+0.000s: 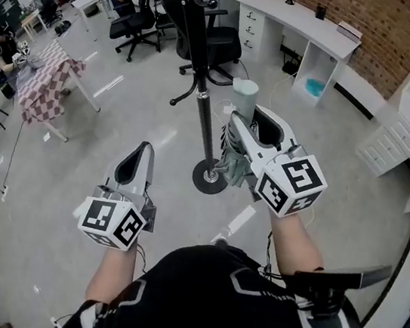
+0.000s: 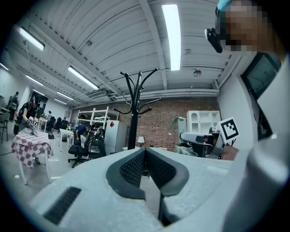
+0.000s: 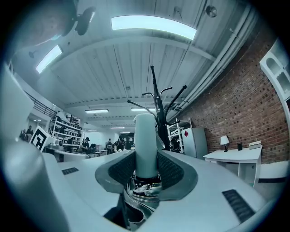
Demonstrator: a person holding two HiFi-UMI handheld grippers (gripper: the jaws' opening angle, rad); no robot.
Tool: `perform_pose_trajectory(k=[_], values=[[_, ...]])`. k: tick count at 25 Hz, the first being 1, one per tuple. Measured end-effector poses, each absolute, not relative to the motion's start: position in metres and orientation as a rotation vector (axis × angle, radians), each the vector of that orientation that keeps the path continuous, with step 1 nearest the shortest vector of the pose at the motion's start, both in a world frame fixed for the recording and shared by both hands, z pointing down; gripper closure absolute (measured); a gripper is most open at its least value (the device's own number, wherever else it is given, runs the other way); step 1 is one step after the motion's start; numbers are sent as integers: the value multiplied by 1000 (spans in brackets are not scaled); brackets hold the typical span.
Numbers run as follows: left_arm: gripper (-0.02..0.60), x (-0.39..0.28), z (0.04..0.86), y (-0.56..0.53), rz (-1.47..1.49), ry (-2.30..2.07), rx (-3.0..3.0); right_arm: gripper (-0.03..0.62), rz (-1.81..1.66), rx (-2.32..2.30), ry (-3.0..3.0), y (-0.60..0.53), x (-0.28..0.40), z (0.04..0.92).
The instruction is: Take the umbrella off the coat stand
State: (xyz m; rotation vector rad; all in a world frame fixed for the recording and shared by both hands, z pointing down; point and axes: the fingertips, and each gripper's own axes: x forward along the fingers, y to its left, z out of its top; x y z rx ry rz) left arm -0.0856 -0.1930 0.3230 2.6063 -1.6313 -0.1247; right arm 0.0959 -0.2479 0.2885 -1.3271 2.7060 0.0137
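The black coat stand (image 1: 203, 98) rises from its round base (image 1: 210, 177) on the grey floor ahead of me. My right gripper (image 1: 248, 117) is shut on the umbrella's pale green handle (image 1: 245, 91), just right of the pole; the folded grey-green canopy (image 1: 233, 164) hangs below the jaws. In the right gripper view the handle (image 3: 146, 145) stands upright between the ribbed pads, with the stand's hooks (image 3: 158, 102) behind it. My left gripper (image 1: 146, 148) is lower left of the pole, shut and empty; its pads (image 2: 133, 166) meet at the tip. The stand (image 2: 134, 104) shows beyond them.
Black office chairs (image 1: 215, 46) stand behind the coat stand. A white desk (image 1: 302, 25) with a lamp lines the brick wall; white cabinets (image 1: 403, 143) sit at the right. A table with a checked cloth (image 1: 45, 82) is at the left, and people work at far desks.
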Motion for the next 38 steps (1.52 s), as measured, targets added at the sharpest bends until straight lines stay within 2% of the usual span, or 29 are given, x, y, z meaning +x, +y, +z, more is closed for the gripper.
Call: perform_pose_trajectory(k=[16, 38], values=[[572, -170, 334, -150, -164, -1583, 2589, 445, 9, -1419, 2689, -183, 20, 308], [572, -174, 333, -156, -192, -1508, 2598, 447, 38, -1431, 2711, -174, 6, 308]])
